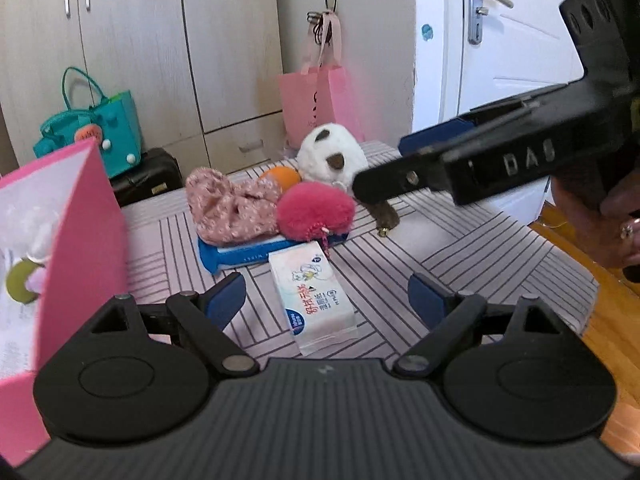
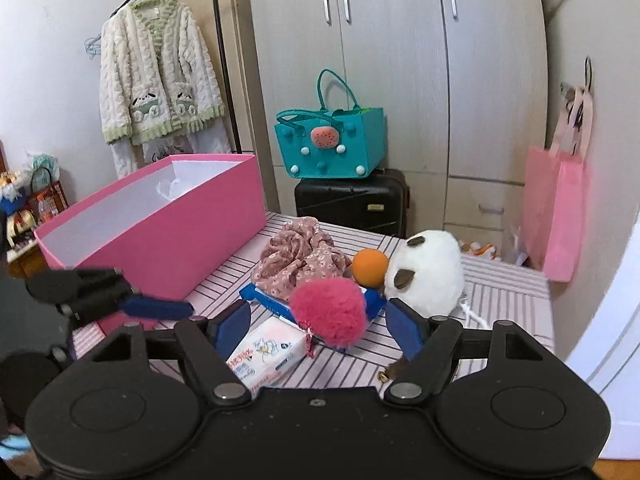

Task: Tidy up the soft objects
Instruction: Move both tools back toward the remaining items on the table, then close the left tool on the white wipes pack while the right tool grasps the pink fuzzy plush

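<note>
The left gripper [image 1: 326, 300] hung level and wide open over the tissue pack [image 1: 312, 296]. The right gripper [image 2: 318, 326] hovered, jaws wide, near the pompom [image 2: 328, 312].

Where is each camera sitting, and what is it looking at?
Left wrist view: rides on the left claw, looking across the striped table at the tissue pack; the right claw and the person's hand show.
Right wrist view: rides on the right claw, facing the pink pompom and pink box; the left claw shows.
Both share the white plush.
</note>
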A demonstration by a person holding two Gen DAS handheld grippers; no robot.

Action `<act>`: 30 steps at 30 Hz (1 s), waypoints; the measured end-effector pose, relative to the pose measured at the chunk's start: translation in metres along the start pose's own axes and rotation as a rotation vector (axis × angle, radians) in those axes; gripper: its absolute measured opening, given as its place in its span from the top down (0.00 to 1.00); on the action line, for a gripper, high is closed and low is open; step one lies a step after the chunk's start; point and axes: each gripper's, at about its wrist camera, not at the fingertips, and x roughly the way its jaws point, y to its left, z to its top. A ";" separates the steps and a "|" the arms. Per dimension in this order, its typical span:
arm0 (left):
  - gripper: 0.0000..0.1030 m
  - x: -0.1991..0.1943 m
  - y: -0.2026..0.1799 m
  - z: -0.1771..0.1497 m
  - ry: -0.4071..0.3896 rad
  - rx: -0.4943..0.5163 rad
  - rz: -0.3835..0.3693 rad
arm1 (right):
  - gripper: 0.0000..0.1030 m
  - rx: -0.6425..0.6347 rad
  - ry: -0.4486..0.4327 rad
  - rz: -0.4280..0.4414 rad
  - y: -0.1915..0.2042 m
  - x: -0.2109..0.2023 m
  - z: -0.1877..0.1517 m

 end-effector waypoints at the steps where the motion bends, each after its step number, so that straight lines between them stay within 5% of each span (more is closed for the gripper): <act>1: 0.14 0.004 0.000 -0.001 0.006 -0.002 0.004 | 0.24 0.022 0.005 0.014 -0.004 0.004 0.001; 11: 0.22 0.041 0.008 -0.005 0.046 -0.089 0.048 | 0.32 0.165 0.036 0.104 -0.022 0.048 0.000; 21: 0.39 0.055 0.009 -0.006 0.053 -0.141 0.073 | 0.31 0.057 0.053 0.016 -0.011 0.077 -0.003; 26: 0.55 0.054 0.007 -0.007 0.050 -0.087 0.088 | 0.32 0.079 0.066 0.012 -0.016 0.086 -0.010; 30: 0.58 0.054 0.005 -0.007 0.046 -0.091 0.098 | 0.47 0.025 0.045 -0.023 -0.008 0.085 -0.015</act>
